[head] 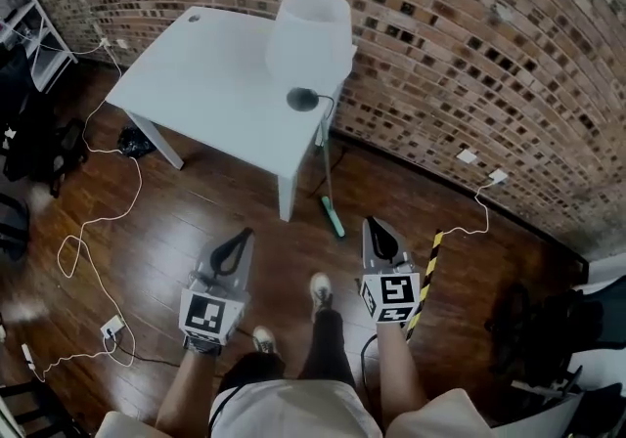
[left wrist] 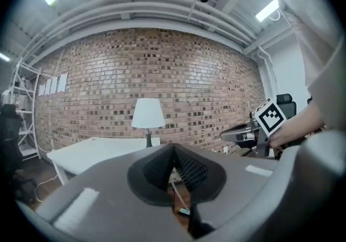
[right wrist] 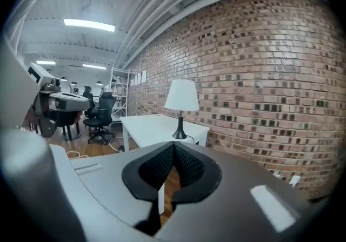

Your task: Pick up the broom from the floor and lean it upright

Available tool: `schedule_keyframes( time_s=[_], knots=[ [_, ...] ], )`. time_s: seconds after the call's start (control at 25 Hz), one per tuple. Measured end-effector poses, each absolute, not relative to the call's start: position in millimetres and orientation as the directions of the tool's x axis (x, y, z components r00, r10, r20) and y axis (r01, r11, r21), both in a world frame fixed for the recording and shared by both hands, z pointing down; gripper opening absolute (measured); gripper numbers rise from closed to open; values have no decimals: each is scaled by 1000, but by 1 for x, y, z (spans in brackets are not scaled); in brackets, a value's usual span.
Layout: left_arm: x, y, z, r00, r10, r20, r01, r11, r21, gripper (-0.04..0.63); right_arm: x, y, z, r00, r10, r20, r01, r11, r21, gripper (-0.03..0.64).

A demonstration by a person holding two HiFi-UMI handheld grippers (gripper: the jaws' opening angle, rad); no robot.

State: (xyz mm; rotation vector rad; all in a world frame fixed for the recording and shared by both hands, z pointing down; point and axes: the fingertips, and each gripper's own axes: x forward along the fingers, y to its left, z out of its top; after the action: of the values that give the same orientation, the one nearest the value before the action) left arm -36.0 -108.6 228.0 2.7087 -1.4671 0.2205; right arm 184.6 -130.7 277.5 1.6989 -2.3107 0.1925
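The broom, a thin pale handle [head: 324, 157] with a green head [head: 335, 221], stands tilted with its head on the wood floor and its handle against the white table's corner. Both grippers hang in front of the person, apart from the broom and nearer than it. My left gripper [head: 242, 237] is shut with nothing in it. My right gripper [head: 376, 227] is shut and empty too. In the left gripper view the green head [left wrist: 184, 212] shows low, in the gap behind the closed jaws, and the right gripper [left wrist: 230, 135] juts in from the right.
A white table [head: 205, 74] with a white lamp [head: 310, 35] stands against the brick wall [head: 469, 45]. White cables [head: 83, 231] trail over the floor at left. A yellow-black striped bar [head: 426, 280] lies at right. Dark chairs [head: 29, 143] flank both sides.
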Motion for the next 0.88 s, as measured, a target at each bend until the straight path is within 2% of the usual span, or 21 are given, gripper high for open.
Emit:
schedule_keyframes(
  time_s=[0.16, 0.44, 0.88],
  knots=[
    [-70, -78, 214, 534, -834, 140, -837, -544, -51, 2, 159, -90, 248, -279, -925, 257, -958, 286, -8, 12],
    [-98, -37, 200, 543, -828, 139, -829, -555, -70, 2, 147, -35, 210, -264, -937, 229, -963, 269, -8, 12],
    [-77, -14, 173, 522, -847, 104, -843, -531, -86, 2, 167, 2, 180, -287, -940, 182, -958, 285, -38, 12]
  ],
)
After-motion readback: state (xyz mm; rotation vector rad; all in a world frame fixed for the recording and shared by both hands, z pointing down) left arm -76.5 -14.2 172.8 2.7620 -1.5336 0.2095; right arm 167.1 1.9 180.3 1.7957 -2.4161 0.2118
